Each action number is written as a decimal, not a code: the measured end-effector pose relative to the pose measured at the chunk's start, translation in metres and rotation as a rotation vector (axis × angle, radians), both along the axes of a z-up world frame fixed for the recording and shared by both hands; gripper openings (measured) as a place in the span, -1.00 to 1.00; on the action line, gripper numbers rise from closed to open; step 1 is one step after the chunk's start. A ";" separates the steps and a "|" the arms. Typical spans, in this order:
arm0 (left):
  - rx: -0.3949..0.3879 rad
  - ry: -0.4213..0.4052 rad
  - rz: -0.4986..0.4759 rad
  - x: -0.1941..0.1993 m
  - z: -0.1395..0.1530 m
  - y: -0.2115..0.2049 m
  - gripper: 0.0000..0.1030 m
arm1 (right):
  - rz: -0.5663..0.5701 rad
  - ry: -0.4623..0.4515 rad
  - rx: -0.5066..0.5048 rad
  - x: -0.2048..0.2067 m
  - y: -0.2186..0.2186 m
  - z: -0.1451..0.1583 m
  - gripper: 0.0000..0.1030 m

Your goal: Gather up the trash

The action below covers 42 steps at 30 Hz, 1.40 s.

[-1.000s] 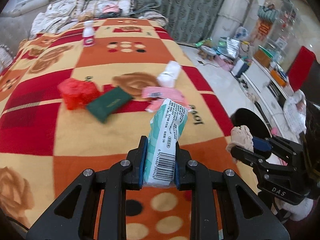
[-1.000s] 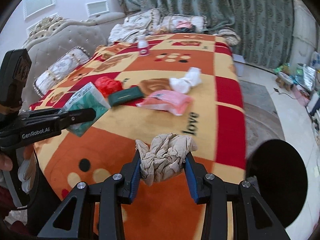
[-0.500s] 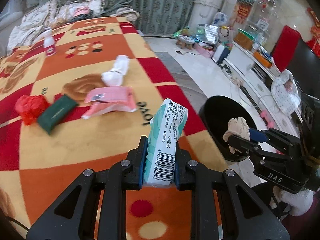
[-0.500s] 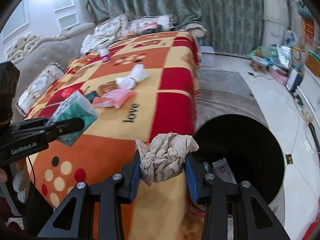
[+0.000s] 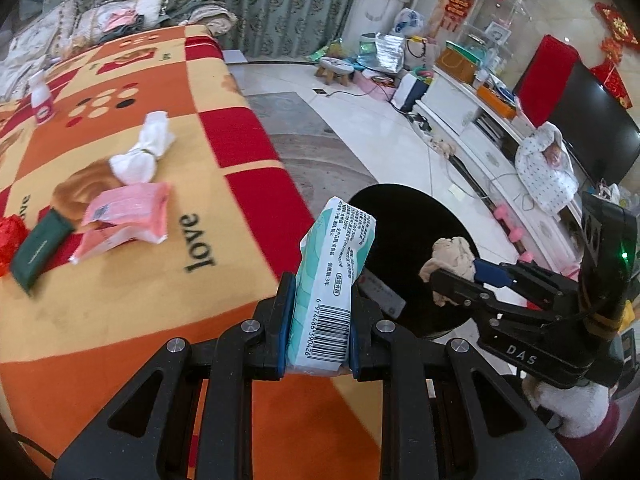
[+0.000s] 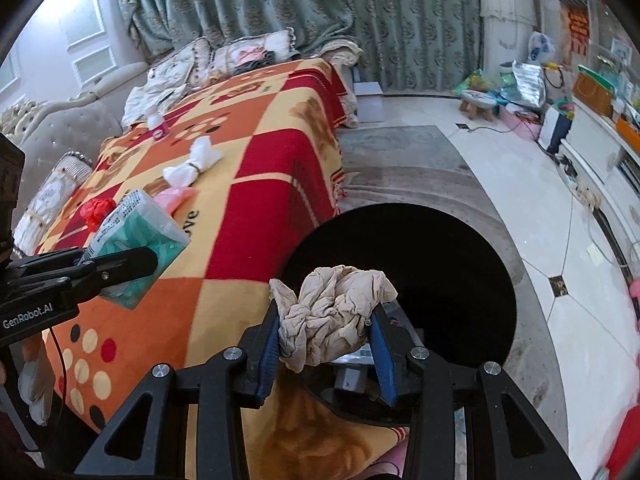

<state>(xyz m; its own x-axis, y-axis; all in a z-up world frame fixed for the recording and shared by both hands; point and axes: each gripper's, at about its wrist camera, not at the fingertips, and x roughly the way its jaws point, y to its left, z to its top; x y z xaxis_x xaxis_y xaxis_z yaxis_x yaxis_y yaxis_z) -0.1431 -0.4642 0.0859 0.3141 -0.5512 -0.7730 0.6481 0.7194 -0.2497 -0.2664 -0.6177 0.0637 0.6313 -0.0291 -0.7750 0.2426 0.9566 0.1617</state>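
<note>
Left wrist: left tool clamps tissue pack, right tool clamps rag; bin now closer.

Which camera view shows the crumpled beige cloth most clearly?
The right wrist view: the crumpled beige cloth fills the centre, clamped between the right gripper's jaws over the round black bin. The left wrist view shows it small, from the side.

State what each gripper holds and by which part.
Left gripper: green tissue pack, clamped at its barcode end. Right gripper: crumpled beige cloth, squeezed across its middle.
</note>
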 end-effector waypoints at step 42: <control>-0.101 0.136 -0.075 0.018 -0.022 -0.066 -0.22 | -0.099 0.031 0.029 0.004 -0.055 -0.021 -0.08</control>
